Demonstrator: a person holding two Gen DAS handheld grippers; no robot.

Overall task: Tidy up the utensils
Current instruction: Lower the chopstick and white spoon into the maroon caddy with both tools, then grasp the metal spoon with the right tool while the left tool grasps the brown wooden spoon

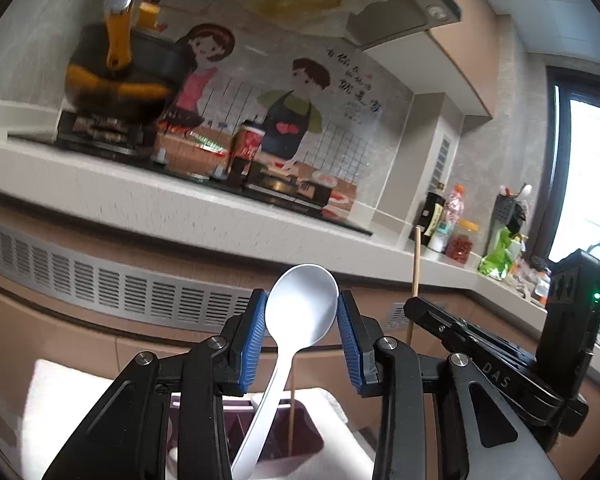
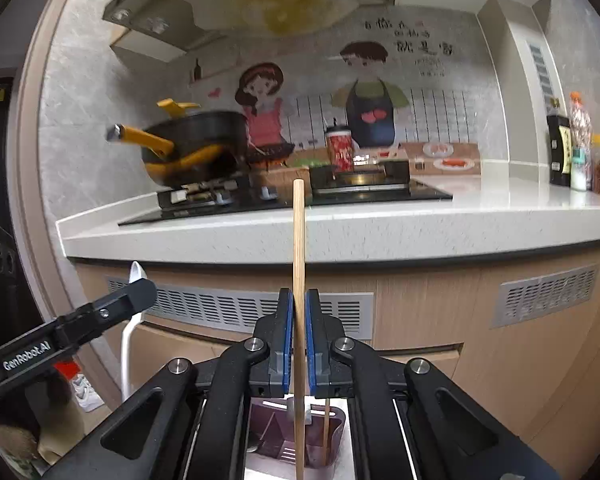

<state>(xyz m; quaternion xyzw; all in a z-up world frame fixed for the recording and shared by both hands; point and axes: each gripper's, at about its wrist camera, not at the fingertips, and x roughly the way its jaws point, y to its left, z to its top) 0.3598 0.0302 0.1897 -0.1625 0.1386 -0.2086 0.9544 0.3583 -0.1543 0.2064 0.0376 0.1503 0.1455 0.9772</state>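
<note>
My left gripper (image 1: 302,298) is shut on a white spoon (image 1: 300,312), its blue pads (image 1: 256,336) pressing both sides of the bowl while the handle hangs down. My right gripper (image 2: 299,296) is shut on a wooden chopstick (image 2: 299,232) that stands upright. Both are held above a purple utensil holder (image 2: 268,428), seen in the left view too as the holder (image 1: 308,436). A second chopstick (image 2: 326,428) stands inside it. The right gripper (image 1: 410,304) shows at the right of the left view, and the left gripper (image 2: 146,286) with the spoon (image 2: 135,274) at the left of the right view.
Ahead runs a pale kitchen counter (image 2: 340,232) with a black hob, a black pan with yellow handles (image 2: 196,148) and a red cup (image 2: 340,148). Bottles and jars (image 2: 572,156) stand at its right end. Cabinet fronts with vent grilles (image 2: 228,308) lie below.
</note>
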